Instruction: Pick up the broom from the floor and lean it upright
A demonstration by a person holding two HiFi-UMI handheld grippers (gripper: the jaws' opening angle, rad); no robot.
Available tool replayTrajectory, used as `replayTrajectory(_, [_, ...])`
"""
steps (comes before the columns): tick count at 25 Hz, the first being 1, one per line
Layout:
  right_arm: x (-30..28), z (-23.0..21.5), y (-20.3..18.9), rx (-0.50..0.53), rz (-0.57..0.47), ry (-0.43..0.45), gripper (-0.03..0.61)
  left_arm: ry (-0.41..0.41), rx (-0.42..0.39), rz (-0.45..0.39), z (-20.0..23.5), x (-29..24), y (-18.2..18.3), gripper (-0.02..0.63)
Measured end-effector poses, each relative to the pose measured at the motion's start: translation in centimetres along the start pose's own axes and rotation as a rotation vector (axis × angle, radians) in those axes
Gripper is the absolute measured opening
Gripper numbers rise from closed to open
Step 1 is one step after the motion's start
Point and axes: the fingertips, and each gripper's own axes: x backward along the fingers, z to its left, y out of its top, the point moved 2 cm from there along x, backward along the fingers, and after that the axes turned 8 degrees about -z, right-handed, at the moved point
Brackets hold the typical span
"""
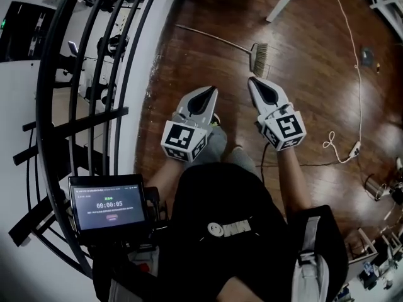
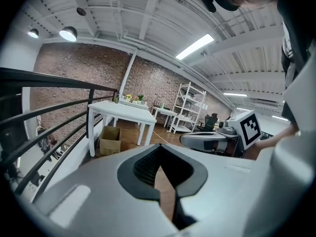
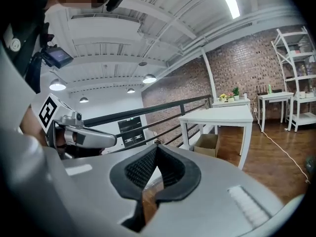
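Person: black top [image 1: 252, 200], white logo [image 1: 230, 228] printed on the chest. Pale grey strap [image 1: 308, 250] over the right shoulder. Left gripper [image 1: 210, 91] and right gripper [image 1: 251, 80]: light grey shells, black teardrop pad recesses. Left cube [image 1: 184, 140] and right cube [image 1: 286, 129]: white, with black square markers.

The floor [image 1: 315, 55] is dark, glossy wood planking, and a black metal railing [image 1: 94, 74] curves along its edge. The far wall [image 2: 69, 73] is bare red brick. Overhead, a white beamed ceiling [image 2: 148, 9] carries a strip light [image 2: 196, 46] and round lamps [image 2: 68, 32]. A white table [image 2: 121, 111] stands near the railing with a cardboard box [image 2: 110, 139] under it and white shelving [image 2: 190, 107] beyond. A white cable [image 1: 357, 74] trails across the floor.
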Motion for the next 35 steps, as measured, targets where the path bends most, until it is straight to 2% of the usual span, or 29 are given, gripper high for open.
replayTrajectory(6, [-0.7, -1.6, 3.2, 0.031, -0.029, -0.017, 0.005, -0.008, 0.003, 0.006, 0.2, -1.7, 1.0, 0.017])
replayTrajectory(9, [-2.5, -3.5, 3.5, 0.064, -0.013, -0.004, 0.005, -0.014, 0.011, 0.008, 1.1, -3.8, 1.6, 0.017])
replayTrajectory(12, [-4.0, -5.5, 3.5, 0.063, -0.012, 0.000, 0.005, -0.007, -0.015, 0.004, 2.3, -5.6, 2.3, 0.017])
replayTrajectory(15, [-8.3, -10.0, 3.6, 0.047, -0.019, 0.012, 0.004, 0.025, -0.039, 0.024, 6.0, -10.8, 3.0, 0.017])
replayTrajectory(19, [-13.2, -16.5, 3.2, 0.010, 0.023, 0.026, 0.005, 0.065, -0.037, 0.076, 9.6, -18.1, 3.8, 0.017])
replayTrajectory(24, [-17.8, -21.7, 2.2, 0.044, 0.107, 0.044, 0.005, 0.102, -0.010, 0.061, 13.0, -24.3, 5.4, 0.017])
replayTrajectory(27, [-20.7, -23.9, 0.0, 0.107, 0.187, 0.048, 0.005, 0.122, -0.009, 0.071, 15.3, -27.1, 4.3, 0.017])
replayTrajectory(29, [-22.8, -24.9, -2.4, 0.137, 0.259, 0.090, 0.015, 0.136, 0.006, 0.088, 17.2, -29.1, 2.6, 0.017])
replayTrajectory(31, [-25.1, -25.7, -5.6, 0.146, 0.337, 0.154, 0.154, 0.142, 0.022, 0.099, 19.1, -31.0, 0.5, 0.018])
replayTrajectory(32, [-26.3, -26.1, -7.4, 0.155, 0.370, 0.175, 0.178, 0.141, 0.030, 0.101, 20.1, -31.9, -0.6, 0.018])
replayTrajectory(35, [-29.6, -26.6, -13.2, 0.221, 0.470, 0.198, 0.176, 0.142, 0.060, 0.100, 23.1, -32.7, -4.1, 0.017])
